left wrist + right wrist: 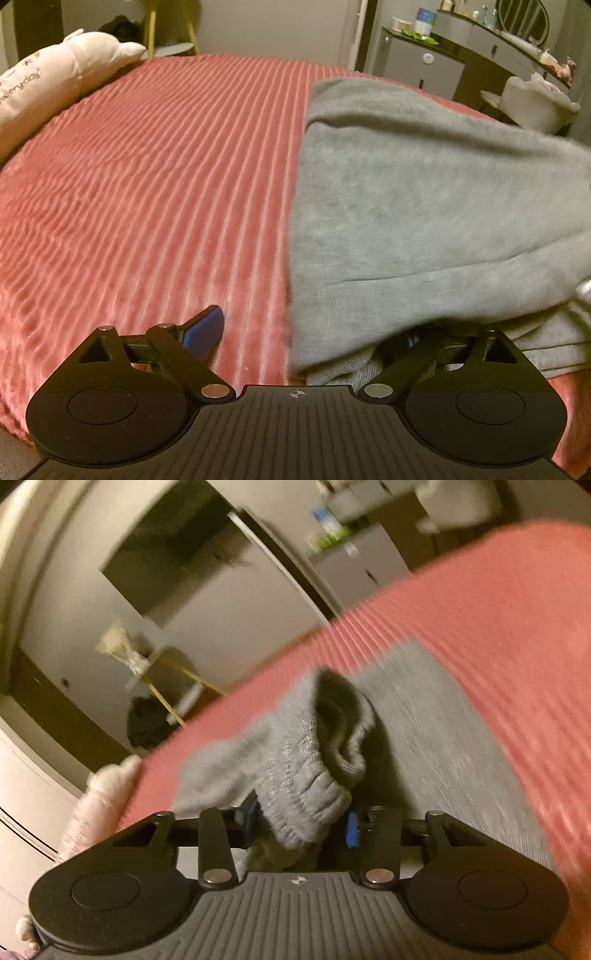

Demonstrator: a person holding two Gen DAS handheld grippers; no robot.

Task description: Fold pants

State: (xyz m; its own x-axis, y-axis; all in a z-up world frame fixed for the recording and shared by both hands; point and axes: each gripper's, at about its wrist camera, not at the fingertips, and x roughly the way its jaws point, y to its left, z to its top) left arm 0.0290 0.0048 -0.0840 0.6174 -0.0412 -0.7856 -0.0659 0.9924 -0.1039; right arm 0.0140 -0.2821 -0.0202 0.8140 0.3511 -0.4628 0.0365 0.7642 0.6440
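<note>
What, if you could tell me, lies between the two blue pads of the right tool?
In the right wrist view, the gathered waistband of the grey pants hangs between the right tool's blue pads, above the red bedspread.

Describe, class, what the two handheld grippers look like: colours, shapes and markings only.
Both the left gripper and the right gripper are matt black, with a ribbed centre plate bearing a small crosshair mark, two round side discs, silver pivot pins, angled link arms and blue pads on the fingers. No cables or sleeves show.
</note>
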